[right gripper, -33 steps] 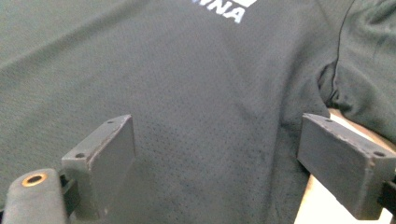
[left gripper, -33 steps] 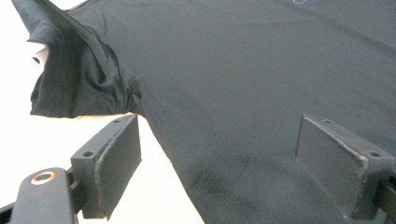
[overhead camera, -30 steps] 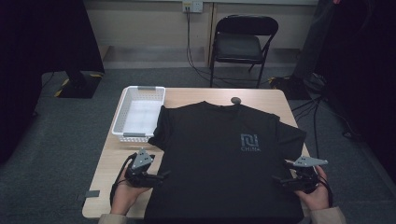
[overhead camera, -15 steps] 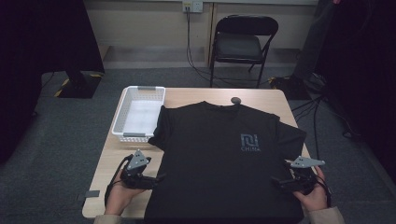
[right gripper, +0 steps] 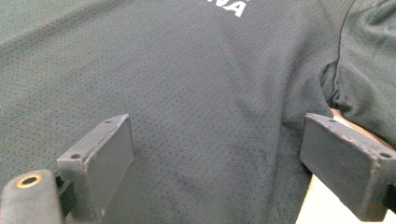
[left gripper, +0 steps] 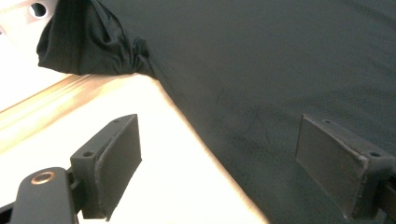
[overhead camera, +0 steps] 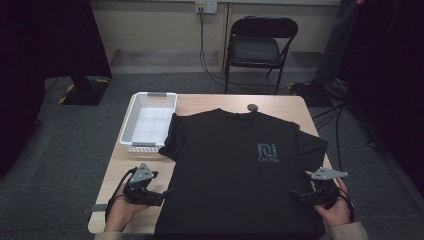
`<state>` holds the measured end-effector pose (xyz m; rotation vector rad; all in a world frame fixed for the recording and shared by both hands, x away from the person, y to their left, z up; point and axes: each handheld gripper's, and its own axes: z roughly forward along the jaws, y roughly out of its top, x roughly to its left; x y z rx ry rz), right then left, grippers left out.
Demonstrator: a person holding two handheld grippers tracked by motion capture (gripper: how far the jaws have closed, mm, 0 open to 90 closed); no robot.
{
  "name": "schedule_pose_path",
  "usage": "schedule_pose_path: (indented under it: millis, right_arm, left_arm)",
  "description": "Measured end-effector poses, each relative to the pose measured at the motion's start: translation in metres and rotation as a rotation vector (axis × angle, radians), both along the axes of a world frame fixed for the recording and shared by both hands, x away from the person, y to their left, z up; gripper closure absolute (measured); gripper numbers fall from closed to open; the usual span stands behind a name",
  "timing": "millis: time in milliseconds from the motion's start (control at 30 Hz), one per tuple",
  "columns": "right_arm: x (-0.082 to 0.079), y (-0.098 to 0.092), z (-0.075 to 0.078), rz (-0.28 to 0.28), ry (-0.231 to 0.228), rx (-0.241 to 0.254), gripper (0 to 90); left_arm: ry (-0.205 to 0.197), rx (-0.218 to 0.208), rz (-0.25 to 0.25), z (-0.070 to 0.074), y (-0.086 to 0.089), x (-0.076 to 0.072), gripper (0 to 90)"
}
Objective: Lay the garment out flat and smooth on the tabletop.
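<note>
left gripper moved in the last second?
Yes. The left hand-held gripper slid a little toward the person's edge of the table, farther from the white basket.

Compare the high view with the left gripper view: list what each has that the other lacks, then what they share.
High view alone: the folding chair, the shirt's grey logo, the right gripper, the person's hands.

Left gripper view alone: its own fingers close up, spread wide across the shirt's side edge.

Shared: the black T-shirt, its bunched sleeve, the wooden table, the white basket.

Black hand-held grippers point(overhead camera: 165, 192), grey plates point(overhead camera: 328, 174)
</note>
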<state>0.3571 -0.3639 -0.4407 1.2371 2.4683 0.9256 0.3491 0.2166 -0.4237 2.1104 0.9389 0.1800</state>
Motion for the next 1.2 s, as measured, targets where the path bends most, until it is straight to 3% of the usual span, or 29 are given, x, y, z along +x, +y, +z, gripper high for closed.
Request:
schedule_pose_path:
  millis: [367, 1200]
  right_arm:
    - [0.0, 0.0, 0.0, 0.0, 0.0, 0.0, 8.8]
    - [0.0, 0.0, 0.0, 0.0, 0.0, 0.0, 8.8]
  left_arm:
    - [0.014, -0.009, 0.017, -0.002, 0.01, 0.0, 13.9]
    - [0.022, 0.013, 0.028, -0.007, 0.032, -0.002, 13.9]
